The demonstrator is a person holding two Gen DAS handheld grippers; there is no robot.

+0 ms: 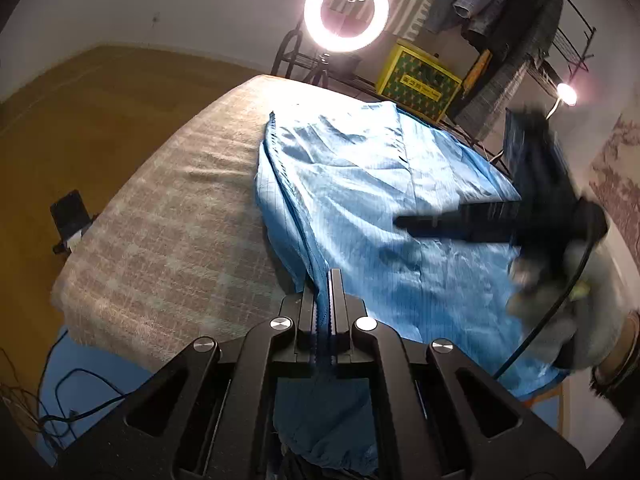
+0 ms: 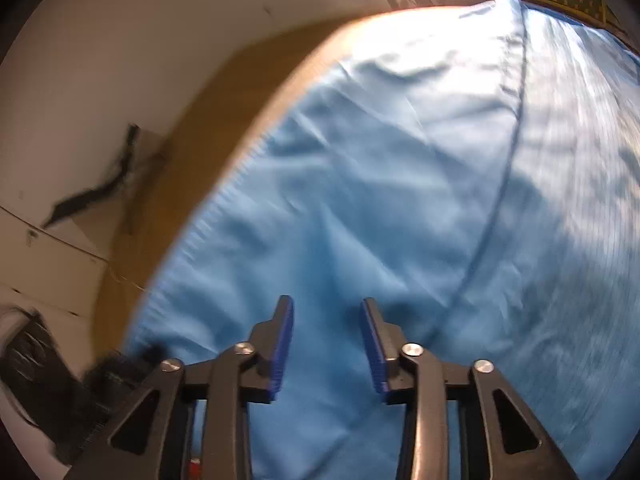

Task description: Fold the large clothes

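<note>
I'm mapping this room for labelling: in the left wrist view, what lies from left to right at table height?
Small black device on the floor → beige checked blanket → blue garment → right hand-held gripper.

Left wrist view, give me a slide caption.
Left gripper shut on blue garment edge over a plaid-covered bed.

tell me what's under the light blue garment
The light blue pinstriped garment lies on a beige plaid woven blanket covering the bed. The blanket shows bare beside it; whatever lies directly beneath the cloth is hidden.
</note>
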